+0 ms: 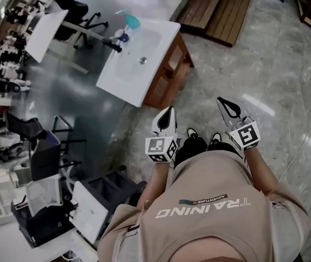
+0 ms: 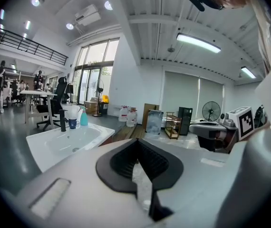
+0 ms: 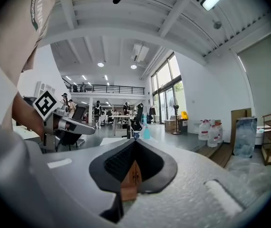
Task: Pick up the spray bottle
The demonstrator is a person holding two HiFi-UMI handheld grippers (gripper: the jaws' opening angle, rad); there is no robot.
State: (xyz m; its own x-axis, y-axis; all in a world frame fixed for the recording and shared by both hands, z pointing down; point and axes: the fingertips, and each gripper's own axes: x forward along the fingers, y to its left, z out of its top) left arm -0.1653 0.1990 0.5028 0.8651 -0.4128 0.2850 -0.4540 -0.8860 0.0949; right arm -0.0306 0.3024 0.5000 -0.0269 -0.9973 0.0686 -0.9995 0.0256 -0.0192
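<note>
Teal spray bottle (image 1: pixel 129 19) sits far off on white sink (image 1: pixel 128 75) | left gripper (image 1: pixel 167 113), right gripper (image 1: pixel 225 105) both closed, empty | risk: reach it still closed and you'll knock it over

Floor (image 1: pixel 264 75) looks like polished stone, super glossy with light streaks. Sink (image 1: pixel 128 89) is smooth shiny white on a reddish wood cabinet (image 1: pixel 169 75). Spray bottle (image 1: pixel 129 21) is teal plastic. Left gripper (image 2: pixel 136 141) shell is matt, grainy white plastic with ribbed black pads (image 2: pixel 153 163). Shirt (image 1: pixel 210 179) is soft beige cloth.
</note>
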